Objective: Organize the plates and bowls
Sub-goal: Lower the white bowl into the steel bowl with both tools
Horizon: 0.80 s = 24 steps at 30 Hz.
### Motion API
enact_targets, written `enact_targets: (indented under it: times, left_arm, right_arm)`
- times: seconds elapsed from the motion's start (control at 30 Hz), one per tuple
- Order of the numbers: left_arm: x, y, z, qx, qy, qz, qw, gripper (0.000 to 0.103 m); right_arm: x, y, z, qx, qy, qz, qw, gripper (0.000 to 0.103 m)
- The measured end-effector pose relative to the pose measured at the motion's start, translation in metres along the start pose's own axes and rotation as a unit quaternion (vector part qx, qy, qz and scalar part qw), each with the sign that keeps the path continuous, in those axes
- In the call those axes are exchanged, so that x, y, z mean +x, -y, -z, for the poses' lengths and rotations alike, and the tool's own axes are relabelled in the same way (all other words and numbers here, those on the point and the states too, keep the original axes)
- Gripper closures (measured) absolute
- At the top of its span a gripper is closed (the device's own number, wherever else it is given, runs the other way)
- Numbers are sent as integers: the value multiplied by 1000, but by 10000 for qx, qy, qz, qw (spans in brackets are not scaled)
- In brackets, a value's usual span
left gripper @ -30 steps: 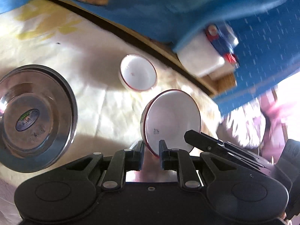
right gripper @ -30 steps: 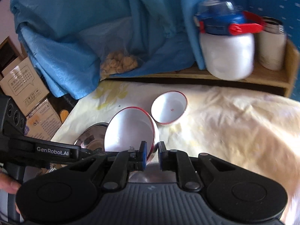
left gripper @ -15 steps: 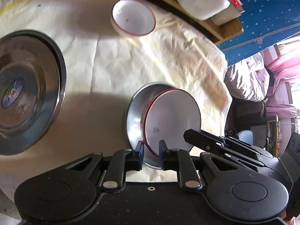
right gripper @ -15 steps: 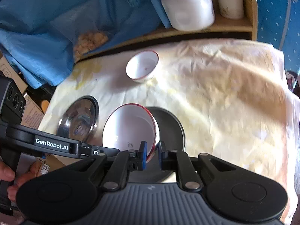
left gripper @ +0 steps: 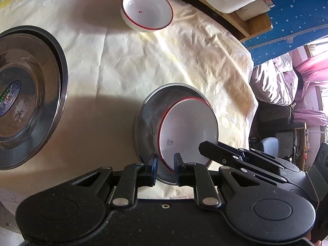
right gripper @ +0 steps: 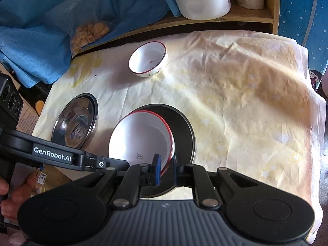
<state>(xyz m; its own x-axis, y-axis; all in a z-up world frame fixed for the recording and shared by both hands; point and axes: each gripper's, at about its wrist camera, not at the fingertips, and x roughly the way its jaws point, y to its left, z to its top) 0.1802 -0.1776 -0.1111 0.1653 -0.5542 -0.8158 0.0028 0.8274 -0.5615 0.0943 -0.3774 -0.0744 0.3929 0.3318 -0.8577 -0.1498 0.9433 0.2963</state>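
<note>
Red-rimmed white plate (left gripper: 188, 131) tilted over steel plate (left gripper: 149, 123); small red-rimmed bowl (left gripper: 146, 11) upright; large steel plate (left gripper: 30, 94) apart

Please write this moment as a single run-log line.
left gripper: shut on white bowl rim | right gripper: shut on opposite rim | bowl over steel plate | small bowl, steel dish untouched

"GenRobot.AI" on left gripper (right gripper: 165, 169); tag (right gripper: 42, 176) maybe "438".

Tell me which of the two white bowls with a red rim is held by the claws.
The larger white bowl, over the steel plate: both the left claw and right claw pinch its rim. The smaller white bowl stands alone, farther back on the table.
</note>
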Motion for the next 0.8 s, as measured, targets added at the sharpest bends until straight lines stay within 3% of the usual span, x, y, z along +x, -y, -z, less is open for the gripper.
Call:
enact_targets:
  times: [0.8]
  left_arm:
    - [5, -6, -7, -301, -151, 6, 9994, 85]
  right_arm:
    - [9, -1, -5, 12, -125, 46, 9999, 88]
